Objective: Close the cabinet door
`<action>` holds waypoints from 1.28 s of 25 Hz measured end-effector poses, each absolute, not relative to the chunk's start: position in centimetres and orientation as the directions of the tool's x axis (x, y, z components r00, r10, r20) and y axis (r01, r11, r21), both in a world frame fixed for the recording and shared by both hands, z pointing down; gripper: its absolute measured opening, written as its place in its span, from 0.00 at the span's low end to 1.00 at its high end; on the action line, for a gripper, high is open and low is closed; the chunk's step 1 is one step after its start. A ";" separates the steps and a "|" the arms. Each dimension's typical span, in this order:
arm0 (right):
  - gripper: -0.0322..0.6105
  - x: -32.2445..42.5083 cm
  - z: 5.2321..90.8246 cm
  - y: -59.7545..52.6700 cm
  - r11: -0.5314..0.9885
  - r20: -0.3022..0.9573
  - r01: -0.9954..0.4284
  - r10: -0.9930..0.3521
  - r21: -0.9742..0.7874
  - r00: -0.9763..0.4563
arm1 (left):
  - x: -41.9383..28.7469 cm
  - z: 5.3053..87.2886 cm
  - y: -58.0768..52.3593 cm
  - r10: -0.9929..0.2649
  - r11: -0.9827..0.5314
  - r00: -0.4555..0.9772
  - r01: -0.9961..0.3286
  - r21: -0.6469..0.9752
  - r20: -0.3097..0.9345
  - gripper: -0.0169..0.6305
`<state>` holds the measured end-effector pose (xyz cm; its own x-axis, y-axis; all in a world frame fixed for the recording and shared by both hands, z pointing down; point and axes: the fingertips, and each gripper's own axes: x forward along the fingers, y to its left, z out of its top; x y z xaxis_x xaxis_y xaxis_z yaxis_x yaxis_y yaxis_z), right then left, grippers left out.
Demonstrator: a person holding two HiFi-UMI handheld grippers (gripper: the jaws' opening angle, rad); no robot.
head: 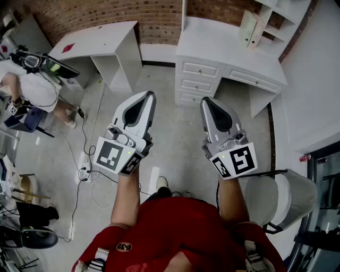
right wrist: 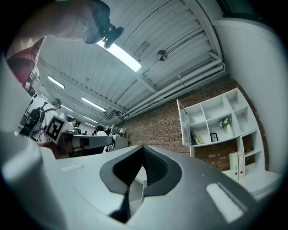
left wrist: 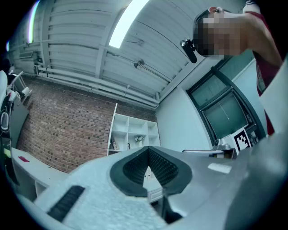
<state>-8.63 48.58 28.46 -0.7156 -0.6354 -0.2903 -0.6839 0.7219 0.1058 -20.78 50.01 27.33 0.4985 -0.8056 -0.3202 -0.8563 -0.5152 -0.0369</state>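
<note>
The white shelf cabinet (head: 281,16) stands on a white desk with drawers (head: 199,69) ahead of me. Its door (head: 184,13) stands open at the cabinet's left side. That door (right wrist: 182,123) shows edge-on in the right gripper view, beside open compartments with books and a small picture. In the left gripper view the door (left wrist: 113,128) is a thin white strip. My left gripper (head: 150,94) and right gripper (head: 206,101) hover over the floor, well short of the desk. Both are shut and hold nothing; the jaw tips meet in the left gripper (left wrist: 148,148) and the right gripper (right wrist: 143,147).
A second white desk (head: 101,40) stands at the left against the brick wall. A grey chair (head: 276,196) is close at my right. Cables and a power strip (head: 85,172) lie on the floor at the left. A person (head: 26,87) sits at far left. Binders (head: 249,26) stand on the desk.
</note>
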 end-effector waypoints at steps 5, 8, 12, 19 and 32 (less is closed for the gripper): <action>0.07 -11.2 28.4 47.6 0.738 -0.299 -0.671 -0.627 0.066 -0.719 | -23.2 27.3 49.2 -0.796 -0.529 0.511 -0.848 -0.036 -0.325 0.03; 0.07 -12.6 28.3 46.8 0.738 -0.307 -0.673 -0.629 0.053 -0.714 | -24.8 27.5 48.5 -0.787 -0.544 0.520 -0.839 -0.025 -0.332 0.03; 0.07 -14.7 27.9 45.6 0.722 -0.318 -0.690 -0.642 0.055 -0.697 | -26.7 27.1 47.2 -0.759 -0.579 0.552 -0.815 -0.033 -0.346 0.03; 0.07 -17.5 28.5 44.4 0.692 -0.296 -0.719 -0.676 0.058 -0.675 | -30.1 27.5 44.7 -0.726 -0.631 0.592 -0.776 -0.002 -0.349 0.03; 0.07 -15.6 28.1 36.4 0.654 -0.313 -0.754 -0.705 0.061 -0.636 | -29.4 27.6 36.4 -0.696 -0.672 0.630 -0.741 0.004 -0.345 0.03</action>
<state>-15.57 36.36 28.09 -0.6362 -0.7052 -0.3129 -0.7544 0.6536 0.0610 -29.36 36.39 27.60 0.6296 -0.6963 -0.3447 -0.7408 -0.6717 0.0039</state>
